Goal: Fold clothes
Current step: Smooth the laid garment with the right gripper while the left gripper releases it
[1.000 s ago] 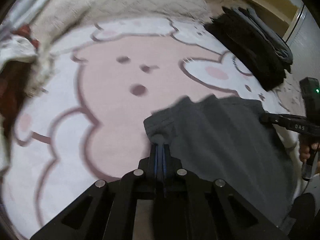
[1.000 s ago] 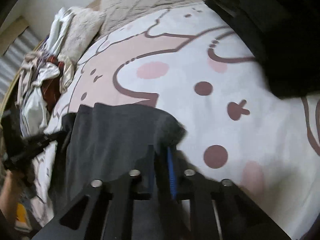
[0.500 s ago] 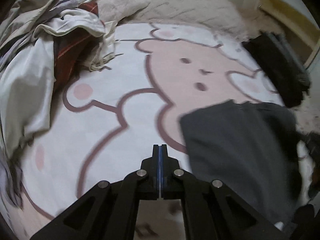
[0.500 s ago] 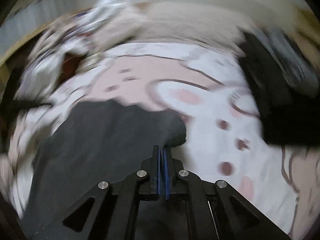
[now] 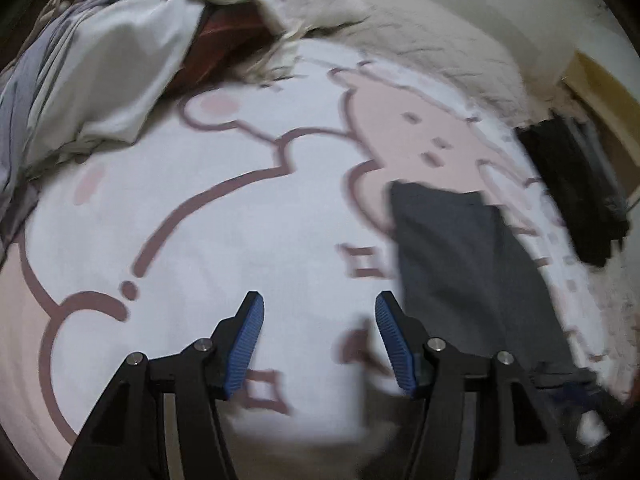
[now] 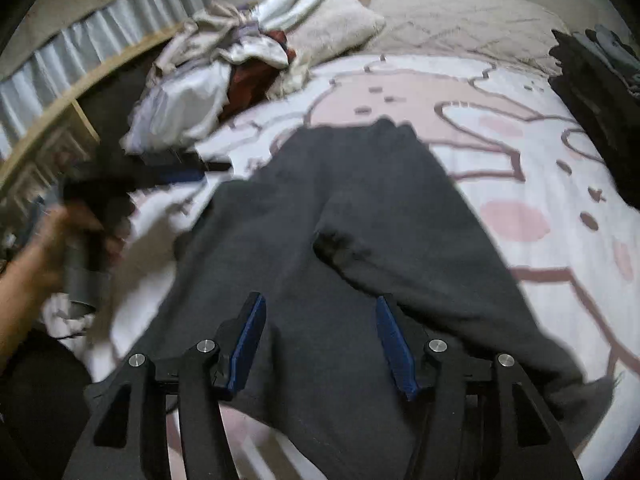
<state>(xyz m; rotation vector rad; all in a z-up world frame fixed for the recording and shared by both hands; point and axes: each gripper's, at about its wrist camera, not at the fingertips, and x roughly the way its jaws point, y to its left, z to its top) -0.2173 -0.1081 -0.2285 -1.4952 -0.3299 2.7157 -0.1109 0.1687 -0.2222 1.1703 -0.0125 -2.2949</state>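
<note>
Both grippers, left (image 5: pixel 319 308) and right (image 6: pixel 319 308), pinched the dark grey garment (image 6: pixel 340 248) a second ago; now their jaws are opening, empty. Garment lies at twelve o'clock of the right gripper, on the bedspread (image 6: pixel 540 168).

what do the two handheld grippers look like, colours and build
Both look the same: the left gripper and right gripper each have a matte black frame with angular cut-outs, round silver bolt heads along the finger arms, and two fingers faced with ribbed blue pads. In the right wrist view the left gripper shows a grey cylindrical handle, blurred, gripped by a bare hand. No cables are visible.
</note>
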